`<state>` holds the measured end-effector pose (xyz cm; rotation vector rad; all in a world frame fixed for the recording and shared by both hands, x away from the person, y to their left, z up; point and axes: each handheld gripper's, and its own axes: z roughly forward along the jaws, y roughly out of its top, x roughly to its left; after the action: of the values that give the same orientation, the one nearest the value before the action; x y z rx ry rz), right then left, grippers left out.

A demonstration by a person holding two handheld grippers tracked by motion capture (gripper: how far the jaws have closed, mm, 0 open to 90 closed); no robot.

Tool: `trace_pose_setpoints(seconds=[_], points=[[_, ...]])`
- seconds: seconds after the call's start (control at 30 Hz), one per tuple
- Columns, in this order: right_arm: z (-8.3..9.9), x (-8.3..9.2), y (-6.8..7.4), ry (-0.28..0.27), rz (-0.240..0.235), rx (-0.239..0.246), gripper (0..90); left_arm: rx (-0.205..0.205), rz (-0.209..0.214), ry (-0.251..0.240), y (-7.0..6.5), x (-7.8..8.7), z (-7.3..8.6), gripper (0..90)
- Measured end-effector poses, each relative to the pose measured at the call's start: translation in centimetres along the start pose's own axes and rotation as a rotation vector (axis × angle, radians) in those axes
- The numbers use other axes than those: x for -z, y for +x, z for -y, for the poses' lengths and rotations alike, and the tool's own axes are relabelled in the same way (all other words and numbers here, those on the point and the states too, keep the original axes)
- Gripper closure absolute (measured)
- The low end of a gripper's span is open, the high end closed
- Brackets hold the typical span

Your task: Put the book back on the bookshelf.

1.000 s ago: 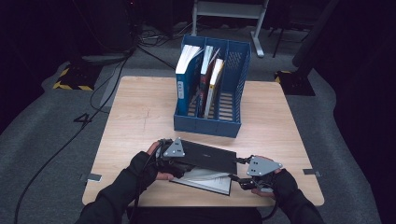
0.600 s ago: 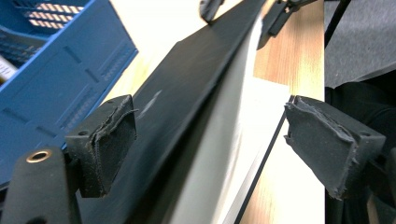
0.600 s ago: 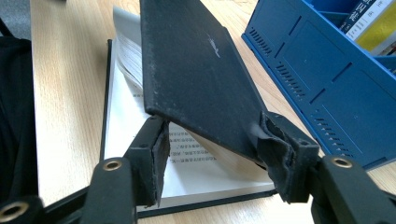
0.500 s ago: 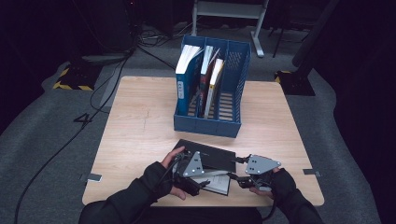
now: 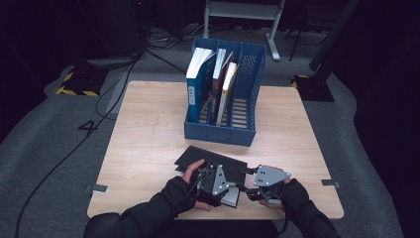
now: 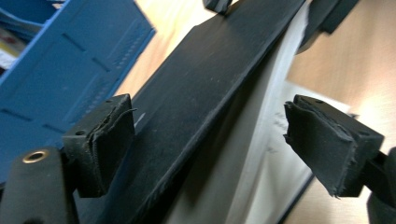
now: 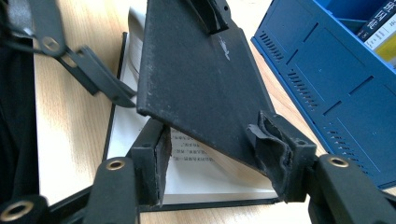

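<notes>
A: High view: black book lies open at the table's near edge, in front of the blue file rack. Left gripper and right gripper both work at it.

B: Left gripper view: its jaws stand apart astride the raised cover, pads clear.

A: Right gripper view: its jaws straddle the cover's corner; whether the pads bite, can't tell. Printed page is exposed, unreadable from above.

B: Best to clamp the cover and pages together before lifting.
</notes>
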<state>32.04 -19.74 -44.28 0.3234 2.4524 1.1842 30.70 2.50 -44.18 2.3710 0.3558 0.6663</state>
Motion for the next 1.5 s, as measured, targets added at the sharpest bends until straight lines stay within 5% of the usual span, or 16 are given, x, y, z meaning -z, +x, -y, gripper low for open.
trace_pose_setpoints(seconds=[0.13,0.47,0.7,0.93,1.2,1.5], points=[[-0.1,-0.2,0.1,0.002,0.004,-0.003,46.6,0.012,-0.020,0.006,0.4,0.0,0.1,24.9],[-0.1,-0.3,-0.2,-0.019,0.001,-0.055,46.8,-0.048,-0.020,-0.008,0.8,0.2,0.1,36.7],[0.6,0.0,-0.8,-0.020,-0.013,-0.108,34.6,-0.077,0.006,-0.020,1.1,0.4,-0.2,48.3],[2.4,1.4,-2.3,-0.028,0.015,-0.186,32.2,-0.004,0.035,-0.070,2.2,0.8,-0.1,51.8],[4.0,1.5,-3.4,0.030,0.054,-0.214,32.0,0.054,0.060,-0.095,3.2,1.1,0.1,52.1],[4.8,0.8,-3.8,0.073,0.060,-0.238,31.8,0.186,0.095,-0.174,5.2,2.1,1.1,52.2]])
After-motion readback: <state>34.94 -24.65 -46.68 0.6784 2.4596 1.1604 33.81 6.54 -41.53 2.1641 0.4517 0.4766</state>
